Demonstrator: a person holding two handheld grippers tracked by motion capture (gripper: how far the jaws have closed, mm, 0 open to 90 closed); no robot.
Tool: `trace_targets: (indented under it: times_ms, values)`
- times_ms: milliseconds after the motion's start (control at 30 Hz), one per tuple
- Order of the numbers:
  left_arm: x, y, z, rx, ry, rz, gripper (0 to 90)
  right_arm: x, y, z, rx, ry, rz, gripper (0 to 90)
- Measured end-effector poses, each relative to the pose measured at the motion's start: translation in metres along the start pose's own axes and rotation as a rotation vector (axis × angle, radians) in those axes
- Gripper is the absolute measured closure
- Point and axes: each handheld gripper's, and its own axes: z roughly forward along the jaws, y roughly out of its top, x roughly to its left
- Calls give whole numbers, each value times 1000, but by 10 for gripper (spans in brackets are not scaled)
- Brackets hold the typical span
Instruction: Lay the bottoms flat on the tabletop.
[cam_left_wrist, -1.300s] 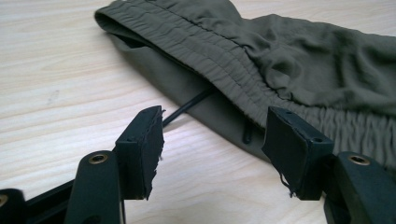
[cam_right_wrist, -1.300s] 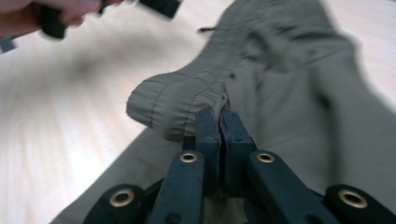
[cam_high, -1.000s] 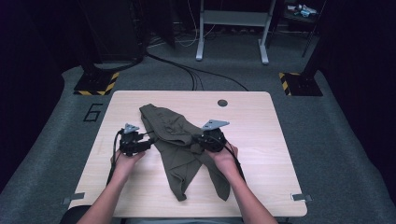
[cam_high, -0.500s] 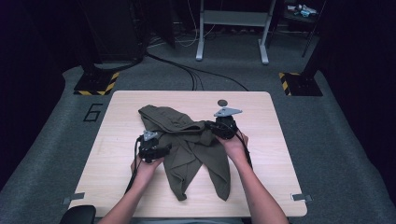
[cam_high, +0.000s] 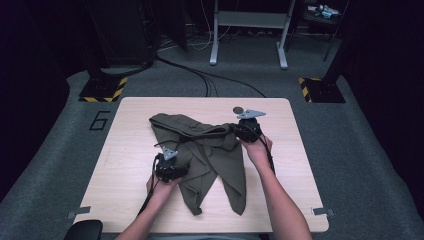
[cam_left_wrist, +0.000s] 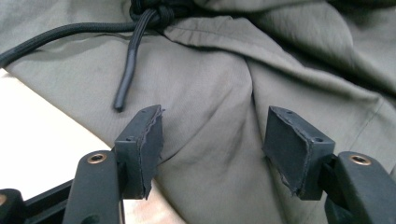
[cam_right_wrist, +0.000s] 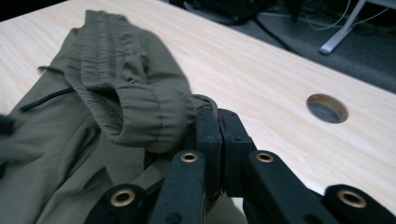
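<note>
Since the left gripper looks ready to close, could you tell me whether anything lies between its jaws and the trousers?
Nothing visible does. The left gripper stands open with the trousers directly between and beneath its jaws. The drawcord lies on the fabric beyond the jaw tips, clear of the gap.

Place: lab or recording studio
Signs: hazard-striped stand bases (cam_high: 103, 89), floor cables (cam_high: 210, 80), numbered grey carpet (cam_high: 99, 120), dark surroundings

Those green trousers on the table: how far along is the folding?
Early, by the look of it. The trousers lie crumpled, legs splayed toward the person. In hand: the right gripper is shut on the waistband, while the left gripper hovers open over cloth by the drawstring. Smoothing and folding remain.
</note>
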Motion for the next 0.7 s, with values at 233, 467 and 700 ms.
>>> trace_targets:
  times_ms: [233, 467, 700]
  values:
    - [-4, -7, -7, 14, 12, 8, 398, -15, -7, 2, 10, -19, 58, 878]
    - [-5, -13, -15, 18, 24, 5, 421, -29, -11, -3, 11, -53, 66, 879]
    - [-5, -18, -21, 19, 21, 10, 420, -46, -8, -7, 45, -68, 94, 878]
